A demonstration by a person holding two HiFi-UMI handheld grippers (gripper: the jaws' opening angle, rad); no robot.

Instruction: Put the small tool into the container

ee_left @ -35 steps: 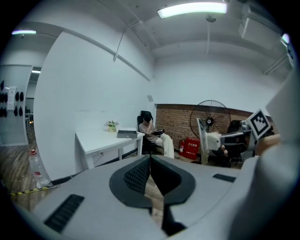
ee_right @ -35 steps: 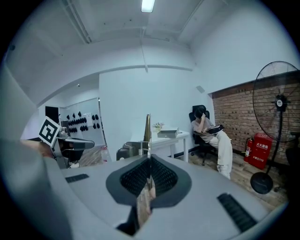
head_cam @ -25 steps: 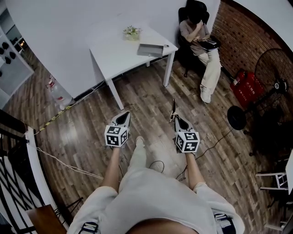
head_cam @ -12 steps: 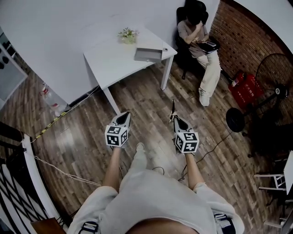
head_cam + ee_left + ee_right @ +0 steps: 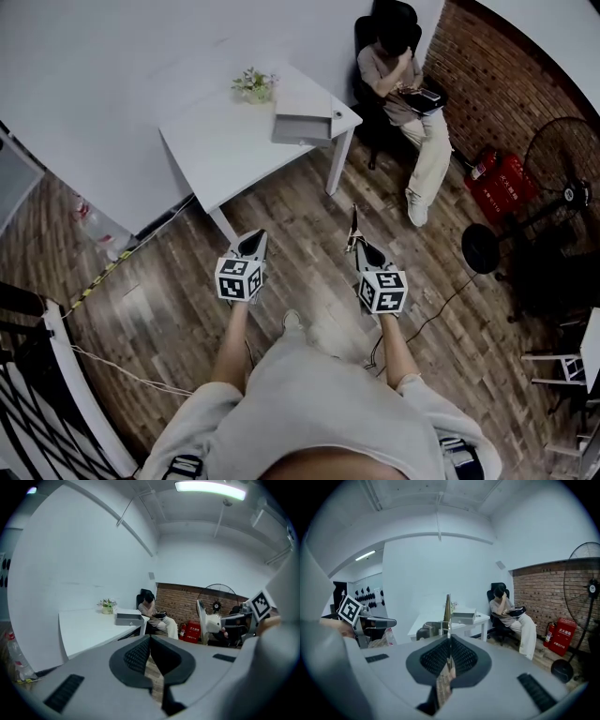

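R gripper (image 5: pixel 358 246): jaws fully closed on slim brass-coloured pointed tool (image 5: pixel 354 225), tip fwd, clamped low to stay steady in carry. L gripper (image 5: pixel 251 242): jaws together, empty, not needed. Grey open-top box container (image 5: pixel 302 128), prob. metal, waits on white table (image 5: pixel 216 155), well ahead.

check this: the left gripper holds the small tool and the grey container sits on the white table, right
Wrong gripper: the small tool is clamped in the right gripper, not the left gripper, as the right gripper view shows. The grey container does sit on the white table.
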